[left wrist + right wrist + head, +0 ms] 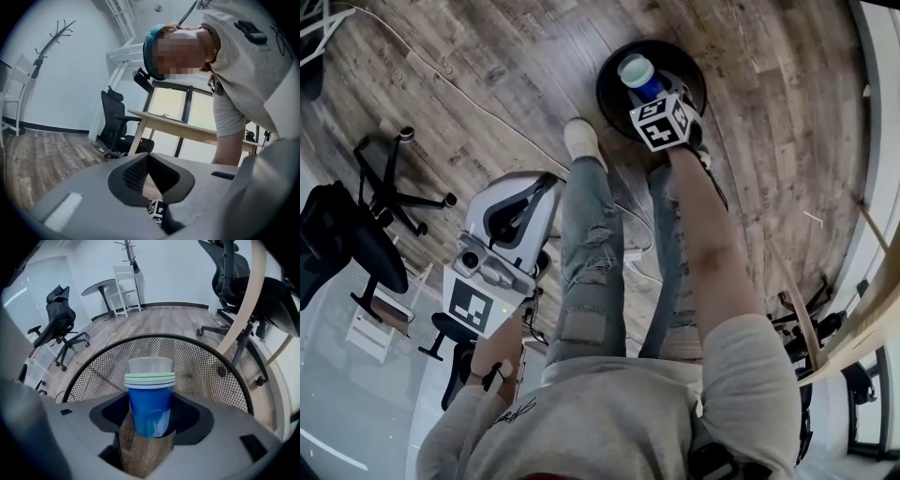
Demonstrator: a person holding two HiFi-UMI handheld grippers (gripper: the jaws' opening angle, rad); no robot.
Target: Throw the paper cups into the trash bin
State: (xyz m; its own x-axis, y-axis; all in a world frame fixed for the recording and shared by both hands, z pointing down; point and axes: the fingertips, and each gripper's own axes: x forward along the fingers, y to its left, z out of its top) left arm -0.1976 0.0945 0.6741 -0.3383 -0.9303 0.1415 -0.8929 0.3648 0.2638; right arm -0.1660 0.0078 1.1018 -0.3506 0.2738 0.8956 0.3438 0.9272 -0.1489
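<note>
A nested stack of cups (150, 394), blue outermost, is held upright by the right gripper (649, 94). Its jaws are clamped on the stack's lower part, directly above the black mesh bin (206, 369) at the top centre of the head view. The left gripper (151, 180) is seen at the lower left of that view, its jaws narrowly apart with nothing between them. If the stack is let go tilted or off-centre, the bin's edge could be struck, the cups separated, and some scattered across the floor (487, 56).
</note>
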